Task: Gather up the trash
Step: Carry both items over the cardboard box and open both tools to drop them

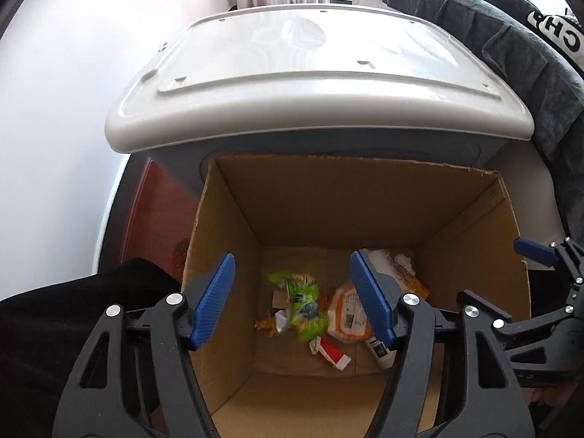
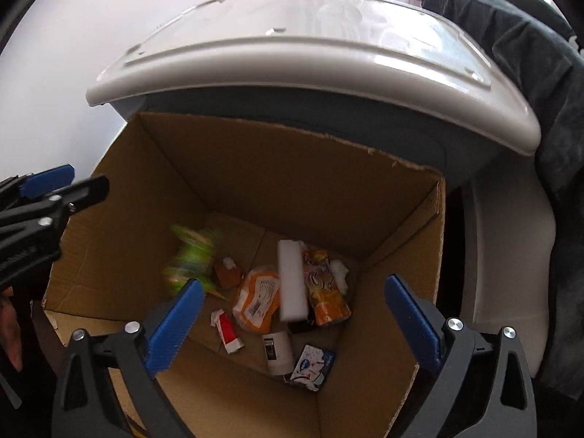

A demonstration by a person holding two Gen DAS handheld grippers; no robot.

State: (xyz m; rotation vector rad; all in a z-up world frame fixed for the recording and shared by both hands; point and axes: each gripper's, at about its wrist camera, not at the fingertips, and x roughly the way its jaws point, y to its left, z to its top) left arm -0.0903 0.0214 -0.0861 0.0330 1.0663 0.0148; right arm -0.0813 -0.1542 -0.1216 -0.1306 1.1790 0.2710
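Observation:
An open cardboard box [image 1: 328, 197] [image 2: 277, 168] stands on the floor and holds several pieces of trash. A green wrapper [image 1: 304, 303] lies on its bottom; in the right wrist view the green wrapper [image 2: 189, 255] is motion-blurred, in mid-air or just landed. An orange pouch [image 1: 346, 314] [image 2: 257, 299], a red-and-white tube [image 1: 330, 354] [image 2: 229, 332], a white foam block [image 2: 291, 281] and an orange packet [image 2: 325, 288] lie beside it. My left gripper [image 1: 292, 299] is open and empty above the box. My right gripper [image 2: 294, 321] is open and empty above the box.
A grey plastic bin with a pale lid [image 1: 314, 73] [image 2: 310, 54] stands right behind the box. Dark clothing [image 1: 511, 29] [image 2: 529, 54] hangs at the right. A white wall [image 1: 54, 109] is at the left. The right gripper's fingertip [image 1: 536, 252] shows at the box's right edge.

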